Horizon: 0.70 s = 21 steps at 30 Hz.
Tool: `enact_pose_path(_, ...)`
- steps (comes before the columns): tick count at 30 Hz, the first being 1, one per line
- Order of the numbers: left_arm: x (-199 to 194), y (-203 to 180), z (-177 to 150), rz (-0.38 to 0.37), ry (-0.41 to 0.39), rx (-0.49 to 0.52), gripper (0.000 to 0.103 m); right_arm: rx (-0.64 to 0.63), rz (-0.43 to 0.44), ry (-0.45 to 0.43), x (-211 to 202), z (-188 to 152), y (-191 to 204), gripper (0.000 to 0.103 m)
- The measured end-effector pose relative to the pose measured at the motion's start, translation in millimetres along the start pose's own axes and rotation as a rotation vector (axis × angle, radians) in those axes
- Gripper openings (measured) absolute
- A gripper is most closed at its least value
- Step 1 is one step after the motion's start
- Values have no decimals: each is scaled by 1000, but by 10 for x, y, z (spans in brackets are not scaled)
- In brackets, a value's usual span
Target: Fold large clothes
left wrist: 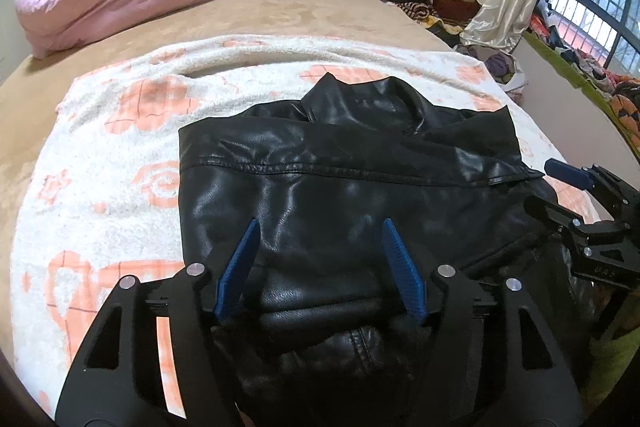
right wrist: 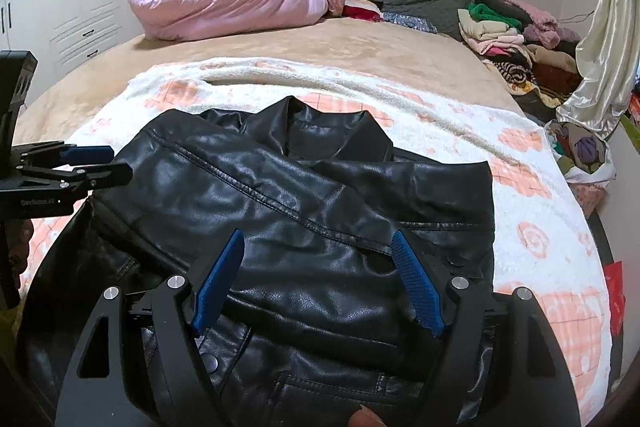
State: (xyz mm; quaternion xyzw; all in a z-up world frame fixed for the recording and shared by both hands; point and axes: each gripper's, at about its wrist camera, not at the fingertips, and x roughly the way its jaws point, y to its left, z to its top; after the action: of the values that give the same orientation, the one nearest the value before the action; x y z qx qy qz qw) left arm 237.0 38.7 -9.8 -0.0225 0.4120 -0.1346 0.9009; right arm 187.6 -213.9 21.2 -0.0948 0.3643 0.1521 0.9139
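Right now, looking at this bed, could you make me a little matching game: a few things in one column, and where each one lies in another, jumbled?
Things:
1. black leather jacket
2. pink quilt
3. pile of folded clothes
4. white and orange blanket

Places:
A. bundled at the far left of the bed, by the headboard
B. spread under the jacket
C. stacked at the far right corner, beside the curtain
D. nearest, lying in front of both open jaws

Pairs: 1-D, 2-A, 3-C, 4-B
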Motion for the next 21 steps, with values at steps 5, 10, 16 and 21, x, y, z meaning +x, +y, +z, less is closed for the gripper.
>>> enact_pose_path(5, 5, -30, -57, -4, 18, 7, 55, -19, -3, -12, -53, 0, 26, 75)
enact_pose_path(10, 76, -58, -172, -30, 66, 6, 17, -42, -5, -18, -86, -3, 62, 66)
enact_pose_path(16, 242, -51, -334, -36, 137, -4, 16, -60, 17, -10, -90, -18, 108, 65)
enact_pose_path(21, 290, -44, -359, -32, 144, -6, 16, -44, 47, 58, 53, -112, 111, 65)
